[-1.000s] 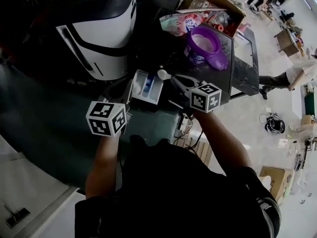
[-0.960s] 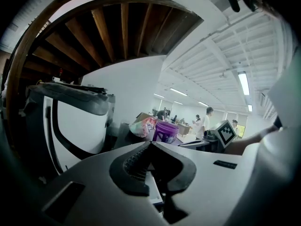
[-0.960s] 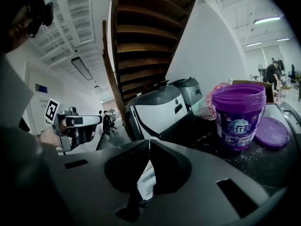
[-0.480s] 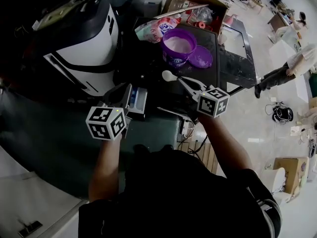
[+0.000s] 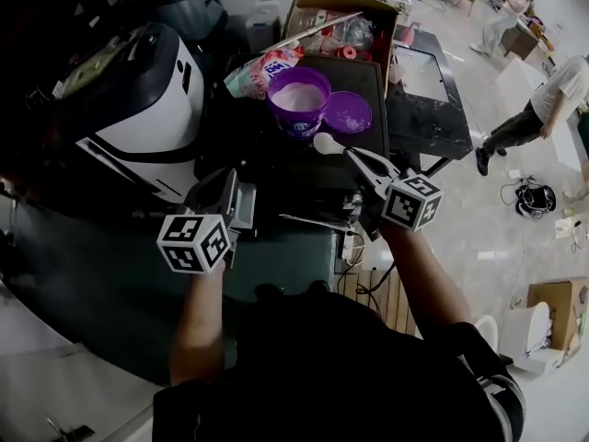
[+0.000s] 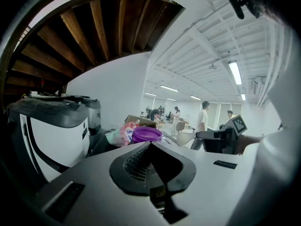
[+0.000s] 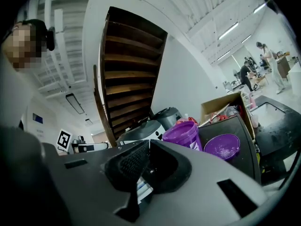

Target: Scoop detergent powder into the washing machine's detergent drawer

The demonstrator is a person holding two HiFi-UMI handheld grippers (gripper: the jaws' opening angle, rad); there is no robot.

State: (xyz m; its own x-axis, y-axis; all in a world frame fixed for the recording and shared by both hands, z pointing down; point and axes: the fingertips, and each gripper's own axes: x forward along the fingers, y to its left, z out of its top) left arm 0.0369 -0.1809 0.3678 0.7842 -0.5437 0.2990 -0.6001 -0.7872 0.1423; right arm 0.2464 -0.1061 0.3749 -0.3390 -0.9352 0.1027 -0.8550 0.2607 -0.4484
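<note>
The white and black washing machine (image 5: 138, 109) stands at the left. Its detergent drawer (image 5: 243, 206) sticks out, mostly hidden behind my left gripper (image 5: 219, 191), whose jaws are shut with nothing between them. An open purple tub of white powder (image 5: 297, 99) stands on the black table (image 5: 419, 118), its lid (image 5: 348, 111) beside it. My right gripper (image 5: 357, 157) is shut on the handle of a white scoop (image 5: 328, 143), which hangs just in front of the tub. The tub (image 7: 182, 133) and lid (image 7: 222, 147) also show in the right gripper view. The left gripper view shows the scoop (image 6: 185, 138).
A pink detergent bag (image 5: 259, 69) and a cardboard box (image 5: 342, 15) of clutter sit behind the tub. A power strip and cables (image 5: 348, 238) lie below the table edge. People (image 5: 545, 99) stand at the far right, and boxes (image 5: 550, 304) sit on the floor.
My right gripper has carried the scoop away from the drawer to just in front of the purple tub. The left gripper stays at the drawer, now covering most of it.
</note>
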